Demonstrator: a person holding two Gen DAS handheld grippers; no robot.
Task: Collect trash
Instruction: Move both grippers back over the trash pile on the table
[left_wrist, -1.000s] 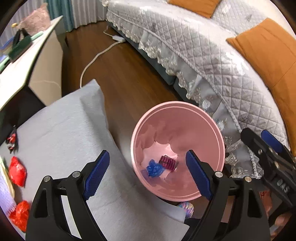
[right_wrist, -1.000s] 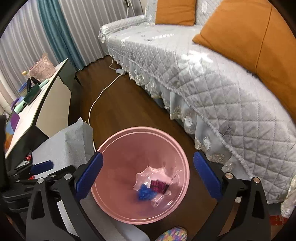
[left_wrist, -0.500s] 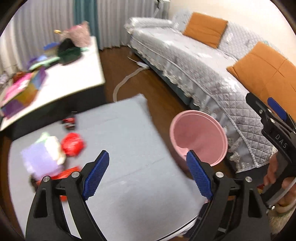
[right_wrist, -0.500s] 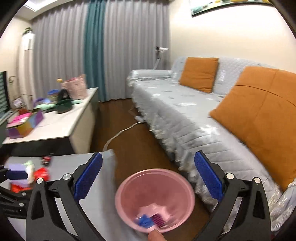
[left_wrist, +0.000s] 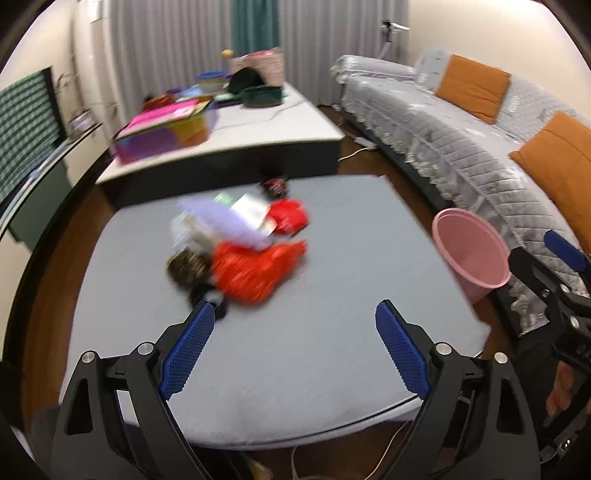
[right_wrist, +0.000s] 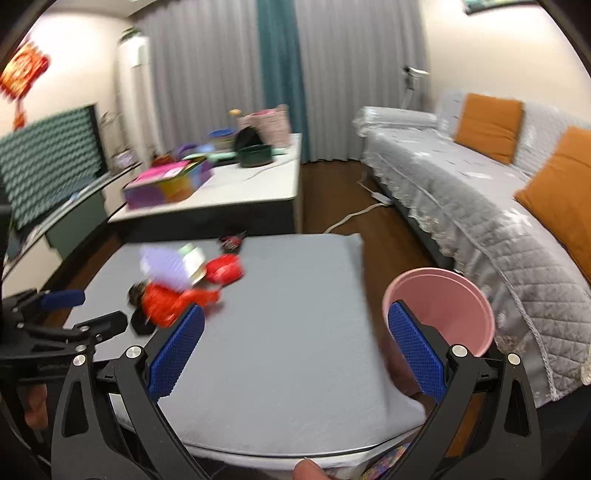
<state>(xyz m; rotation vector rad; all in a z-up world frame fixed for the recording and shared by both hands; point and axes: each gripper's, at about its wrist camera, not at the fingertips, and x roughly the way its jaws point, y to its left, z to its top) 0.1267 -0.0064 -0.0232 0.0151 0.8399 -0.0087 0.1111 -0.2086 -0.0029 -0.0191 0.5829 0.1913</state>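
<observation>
Living room, motion-blurred in both wrist views. Item list:

Grey-covered table (left_wrist: 332, 350), near centre, bearing the trash on its far left part.

Trash pile (left_wrist: 243, 243): red wrappers (left_wrist: 255, 269) at the near side, another red wrapper (left_wrist: 288, 218) at the far right of the heap, a pale lilac sheet (left_wrist: 221, 221) lying across the top, a dark mottled piece (left_wrist: 186, 267) at the left edge, and a small dark-and-red wrapper (left_wrist: 274, 186) apart at the far table edge (details too smeared to identify further).

Pink bin (left_wrist: 471, 254), on the floor just beside the table's right edge, between the table and the sofa (left_wrist: 461, 147); its contents are hidden from these angles.

Sofa, right side, grey quilted cover with orange cushions (left_wrist: 472, 86).

Low white table (left_wrist: 258, 122), far, carrying a colourful box (left_wrist: 162, 134), a dark green bowl (left_wrist: 261, 96) and other clutter.

Left gripper (left_wrist: 293, 350): jaws spread wide, nothing between them, held above the near table edge and pointing toward the pile.

Right gripper (right_wrist: 293, 354): jaws likewise wide apart and empty, over the near right part of the table, its right finger overlapping the bin in view. A fingertip (right_wrist: 308, 470) shows at the bottom edge.
</observation>
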